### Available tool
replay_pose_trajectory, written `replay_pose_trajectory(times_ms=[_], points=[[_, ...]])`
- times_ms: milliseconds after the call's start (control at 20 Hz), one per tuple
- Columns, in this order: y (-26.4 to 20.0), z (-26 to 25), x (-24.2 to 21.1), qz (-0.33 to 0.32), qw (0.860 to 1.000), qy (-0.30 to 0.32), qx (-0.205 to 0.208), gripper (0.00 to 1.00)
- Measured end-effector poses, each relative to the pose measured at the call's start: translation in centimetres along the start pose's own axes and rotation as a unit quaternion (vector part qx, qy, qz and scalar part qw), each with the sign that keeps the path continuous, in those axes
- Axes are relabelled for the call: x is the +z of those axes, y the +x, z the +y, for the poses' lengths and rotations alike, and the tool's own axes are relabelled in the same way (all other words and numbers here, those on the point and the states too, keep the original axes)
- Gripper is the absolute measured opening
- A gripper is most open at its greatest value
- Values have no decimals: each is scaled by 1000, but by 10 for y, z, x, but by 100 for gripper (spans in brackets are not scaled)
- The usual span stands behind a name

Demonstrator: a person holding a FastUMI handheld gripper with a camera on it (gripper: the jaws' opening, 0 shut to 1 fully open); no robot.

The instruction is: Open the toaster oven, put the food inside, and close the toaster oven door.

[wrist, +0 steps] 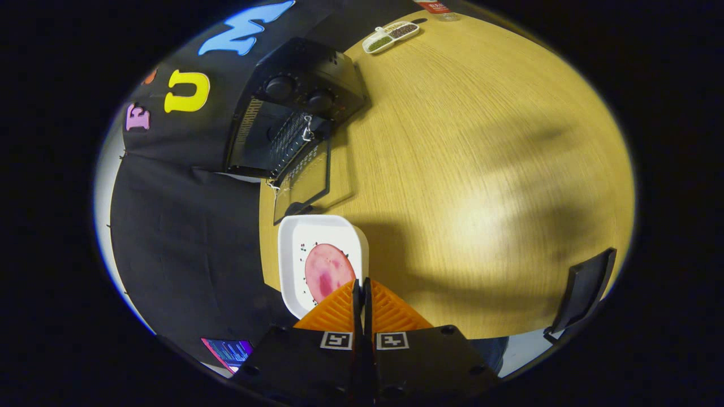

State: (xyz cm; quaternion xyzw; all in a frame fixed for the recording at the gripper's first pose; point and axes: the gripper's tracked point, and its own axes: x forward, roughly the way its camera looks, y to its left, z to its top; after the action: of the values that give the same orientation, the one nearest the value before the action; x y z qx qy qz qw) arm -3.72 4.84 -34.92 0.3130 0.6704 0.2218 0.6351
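Jaws closed over food plate (294, 249), toaster oven (294, 113) (door open) beyond

Warm light pools mid-tabletop (481, 169); soft broad shadows cross it. Fisheye bends the edges; the oven (294, 113) sits dim.

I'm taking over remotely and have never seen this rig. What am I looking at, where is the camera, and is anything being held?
This is a handheld two-finger tool that a person carries; there is no robot arm. The fisheye camera rides on it and looks forward along its fingers, which are closed together with nothing visibly between them. Just ahead of them, slightly to one side, a white tray holds a round pink slice of food on the wooden table. Beyond the tray stands the black toaster oven, its glass door already hanging open toward the tray. Far across the table lies a small divided dish.
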Motion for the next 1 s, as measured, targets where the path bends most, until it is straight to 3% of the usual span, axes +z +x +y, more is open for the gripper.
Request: replay_pose_trajectory(times_ms=[550,1000], points=[[53,96,18,-128,987,101,-3,1],[99,138,36,-231,950,210,-7,1]])
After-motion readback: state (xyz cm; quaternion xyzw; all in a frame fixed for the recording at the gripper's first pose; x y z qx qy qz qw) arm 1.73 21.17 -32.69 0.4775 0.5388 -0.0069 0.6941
